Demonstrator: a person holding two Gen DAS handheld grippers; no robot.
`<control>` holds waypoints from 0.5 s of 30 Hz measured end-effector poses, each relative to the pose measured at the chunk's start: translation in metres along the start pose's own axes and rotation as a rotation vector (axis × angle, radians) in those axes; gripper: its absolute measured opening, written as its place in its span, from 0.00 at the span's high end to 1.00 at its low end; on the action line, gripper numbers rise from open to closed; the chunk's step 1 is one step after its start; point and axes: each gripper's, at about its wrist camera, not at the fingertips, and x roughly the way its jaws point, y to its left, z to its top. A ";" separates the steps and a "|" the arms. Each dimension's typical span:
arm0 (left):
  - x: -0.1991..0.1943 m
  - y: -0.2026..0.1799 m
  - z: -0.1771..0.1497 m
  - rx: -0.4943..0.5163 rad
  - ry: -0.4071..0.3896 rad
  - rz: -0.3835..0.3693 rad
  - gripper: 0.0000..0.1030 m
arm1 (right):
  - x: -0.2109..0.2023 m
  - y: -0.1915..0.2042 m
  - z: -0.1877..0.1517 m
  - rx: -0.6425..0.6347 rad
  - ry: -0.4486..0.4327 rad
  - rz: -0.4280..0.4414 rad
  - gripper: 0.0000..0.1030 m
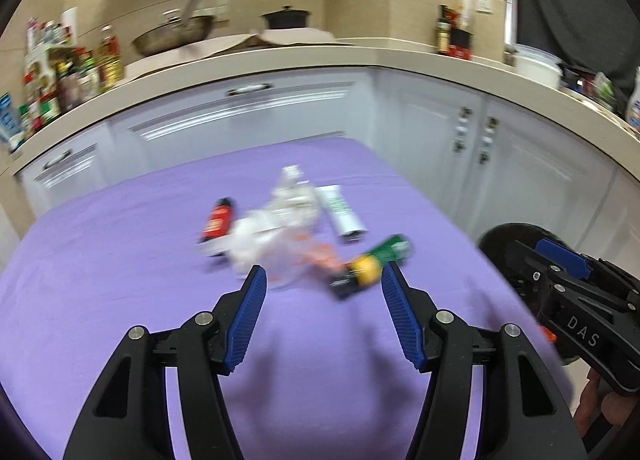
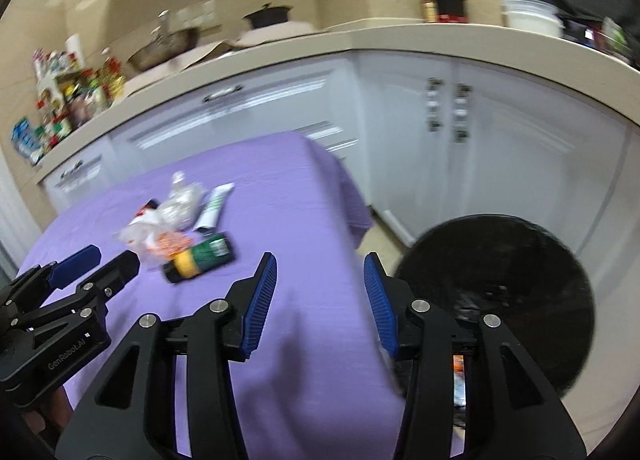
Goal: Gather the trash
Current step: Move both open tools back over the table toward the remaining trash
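Blue ribbed pads line the left gripper [image 1: 322, 274], whose jaws stand apart with nothing between them, aimed at the trash pile [image 1: 296, 228] on the purple cloth [image 1: 100, 280]. The right gripper [image 2: 320, 266] is likewise parted and empty, over the cloth's edge beside the black bin [image 2: 496, 300]. To do this well, I would pick one item at the pile's near edge, perhaps the green and yellow bottle [image 1: 370, 266], and straddle it squarely before squeezing. Readable writing: "DAS" and "GenRobot.AI" on the gripper bodies; the trash labels are too blurred.
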 end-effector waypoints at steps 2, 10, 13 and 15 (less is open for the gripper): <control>-0.002 0.019 -0.003 -0.025 0.002 0.023 0.43 | 0.008 0.017 0.001 -0.025 0.022 0.013 0.57; -0.006 0.075 -0.009 -0.098 0.009 0.086 0.43 | 0.034 0.054 0.005 -0.060 0.094 0.037 0.57; -0.006 0.094 -0.009 -0.127 0.010 0.104 0.43 | 0.042 0.064 0.007 -0.058 0.122 0.045 0.57; -0.006 0.105 -0.009 -0.147 0.010 0.112 0.43 | 0.048 0.070 0.007 -0.074 0.139 0.030 0.57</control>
